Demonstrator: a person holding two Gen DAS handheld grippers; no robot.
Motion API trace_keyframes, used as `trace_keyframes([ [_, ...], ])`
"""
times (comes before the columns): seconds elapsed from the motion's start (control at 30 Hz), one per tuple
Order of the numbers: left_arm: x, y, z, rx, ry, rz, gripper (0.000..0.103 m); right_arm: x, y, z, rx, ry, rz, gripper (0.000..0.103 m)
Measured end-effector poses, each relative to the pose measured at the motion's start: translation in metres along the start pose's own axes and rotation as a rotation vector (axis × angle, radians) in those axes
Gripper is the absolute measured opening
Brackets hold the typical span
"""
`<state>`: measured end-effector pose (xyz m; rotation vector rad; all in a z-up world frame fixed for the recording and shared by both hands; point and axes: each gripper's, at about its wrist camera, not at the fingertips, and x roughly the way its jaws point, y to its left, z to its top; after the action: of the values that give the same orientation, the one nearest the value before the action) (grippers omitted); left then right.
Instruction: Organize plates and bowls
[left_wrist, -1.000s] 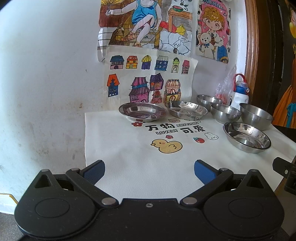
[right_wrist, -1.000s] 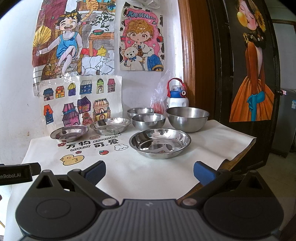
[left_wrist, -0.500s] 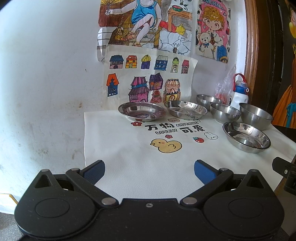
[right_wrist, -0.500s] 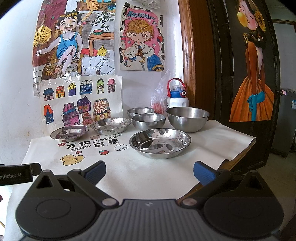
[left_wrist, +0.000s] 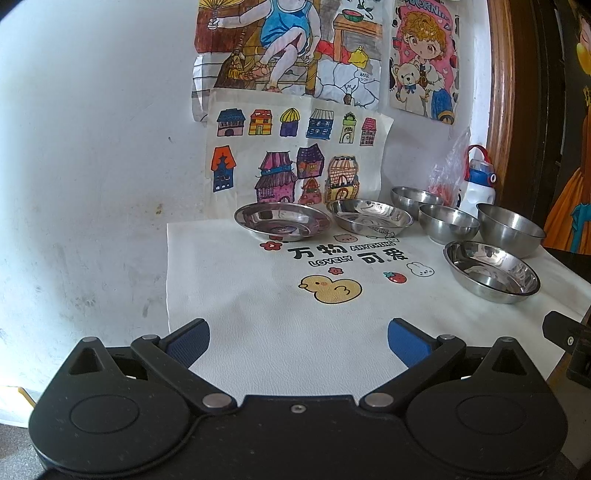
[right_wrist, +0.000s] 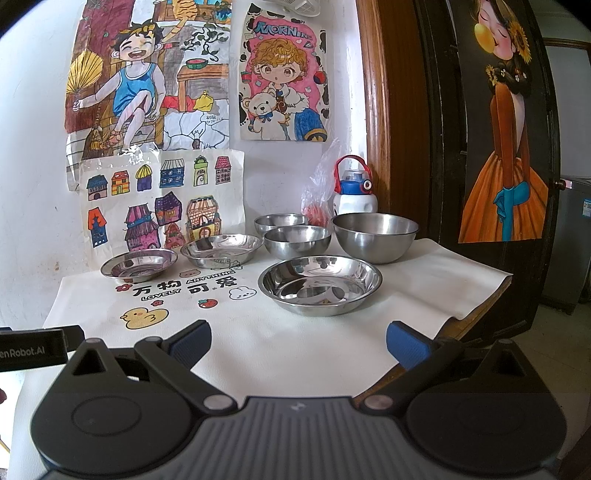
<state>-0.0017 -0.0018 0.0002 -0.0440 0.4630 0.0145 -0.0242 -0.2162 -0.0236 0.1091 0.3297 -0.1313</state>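
Steel dishes stand on a white printed mat (left_wrist: 258, 317) (right_wrist: 295, 347). A small shallow plate (left_wrist: 282, 221) (right_wrist: 139, 263) sits at the back left, a second plate (left_wrist: 369, 218) (right_wrist: 221, 250) beside it, and a large plate (left_wrist: 491, 271) (right_wrist: 320, 285) nearer on the right. Behind are a small bowl (left_wrist: 415, 195) (right_wrist: 281, 220), a medium bowl (left_wrist: 448, 223) (right_wrist: 298, 242) and a large bowl (left_wrist: 511, 229) (right_wrist: 375, 237). My left gripper (left_wrist: 298, 341) hangs open over the mat's near left part, holding nothing. My right gripper (right_wrist: 298, 341) is open and empty, in front of the large plate.
A white bottle (right_wrist: 354, 194) with a red and blue lid and a plastic bag (right_wrist: 317, 199) stand against the wall behind the bowls. Drawings cover the wall. A wooden door frame (right_wrist: 380, 110) rises at the right, and the mat's right edge (right_wrist: 476, 291) overhangs the table.
The left wrist view has shifted very slightly; the dishes and the right gripper have not visibly moved.
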Motion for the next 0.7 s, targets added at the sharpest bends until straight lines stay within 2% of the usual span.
trace_keyframes([
  [0.7, 0.0071, -0.0055, -0.0065, -0.022, 0.011, -0.032, 0.102, 0.0020, -0.0010, 0.0003, 0.000, 0.002, -0.001, 0.103],
])
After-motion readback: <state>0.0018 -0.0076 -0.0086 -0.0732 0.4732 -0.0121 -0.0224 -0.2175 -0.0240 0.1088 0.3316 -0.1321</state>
